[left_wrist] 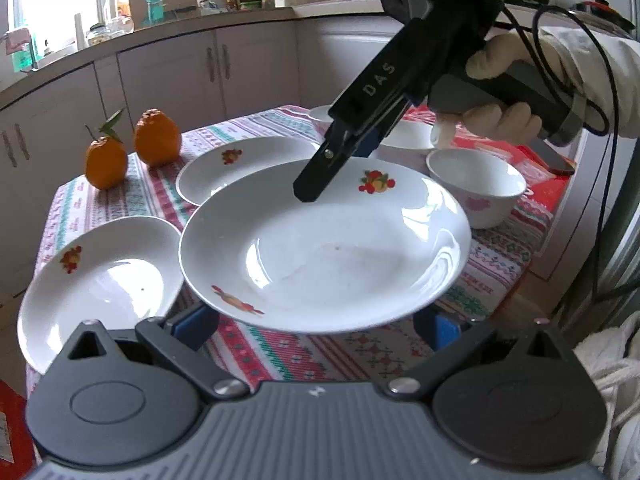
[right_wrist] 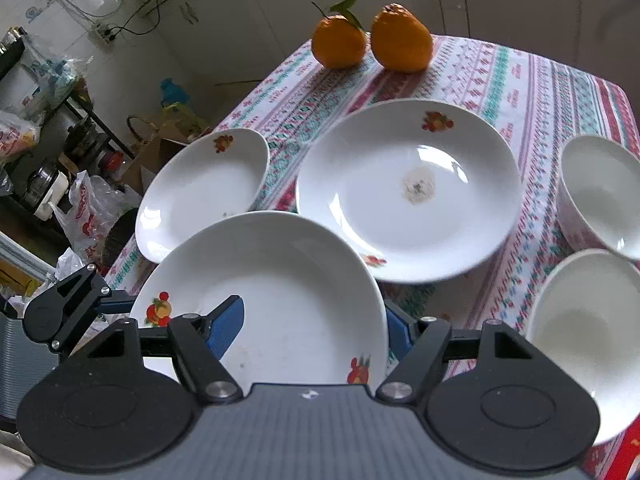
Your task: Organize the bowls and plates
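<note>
Both claws grip one white plate above the tabletop

The left claw (left_wrist: 316,320) and right claw (right_wrist: 316,328) clamp opposite rims of the large plate (left_wrist: 324,252), held over the patterned tabletop (left_wrist: 304,352) between two other plates (left_wrist: 96,280) and the bowls (left_wrist: 476,184); two oranges (left_wrist: 132,152) stand behind.

Right gripper (left_wrist: 316,184): black body lettered "DAS", grey handle, blue finger pads (right_wrist: 226,330), silver screws, black cables looping behind; gloved hand (left_wrist: 500,92) in cream knit, pale sleeve (left_wrist: 600,76); left gripper (left_wrist: 316,328) has a ribbed grey housing.
</note>
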Demonstrator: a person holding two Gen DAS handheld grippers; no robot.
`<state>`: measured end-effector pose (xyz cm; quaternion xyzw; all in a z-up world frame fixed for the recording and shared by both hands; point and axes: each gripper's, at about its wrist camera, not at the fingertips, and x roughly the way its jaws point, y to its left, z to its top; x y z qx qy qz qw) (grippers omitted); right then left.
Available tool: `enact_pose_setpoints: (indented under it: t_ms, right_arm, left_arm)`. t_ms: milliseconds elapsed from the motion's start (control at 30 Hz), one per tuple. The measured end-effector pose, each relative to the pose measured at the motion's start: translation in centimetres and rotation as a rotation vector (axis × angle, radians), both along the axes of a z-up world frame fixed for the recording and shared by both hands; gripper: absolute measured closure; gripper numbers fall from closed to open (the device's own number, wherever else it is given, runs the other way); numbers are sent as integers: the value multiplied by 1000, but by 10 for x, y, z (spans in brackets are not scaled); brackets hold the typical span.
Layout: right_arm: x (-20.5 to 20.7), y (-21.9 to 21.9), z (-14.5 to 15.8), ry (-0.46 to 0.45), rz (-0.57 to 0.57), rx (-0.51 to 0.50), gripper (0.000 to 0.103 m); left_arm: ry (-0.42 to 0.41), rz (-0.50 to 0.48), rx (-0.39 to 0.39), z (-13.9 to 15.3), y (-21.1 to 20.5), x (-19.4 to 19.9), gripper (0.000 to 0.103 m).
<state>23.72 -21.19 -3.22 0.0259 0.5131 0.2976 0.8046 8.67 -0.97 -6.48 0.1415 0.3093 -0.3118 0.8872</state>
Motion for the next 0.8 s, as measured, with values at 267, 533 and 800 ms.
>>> enact_pose_setpoints:
  t_ms: [267, 533, 800]
  right_arm:
    - [23, 29, 4, -1, 43, 3, 25]
    - [52, 75, 4, -10, 116, 6, 25]
    - [74, 116, -5, 6, 171, 22, 25]
  left_arm:
    - [1, 48, -11, 7, 25, 14, 1]
    - [-2, 114, 13, 11, 54, 28, 1]
    - [12, 177, 22, 8, 83, 34, 1]
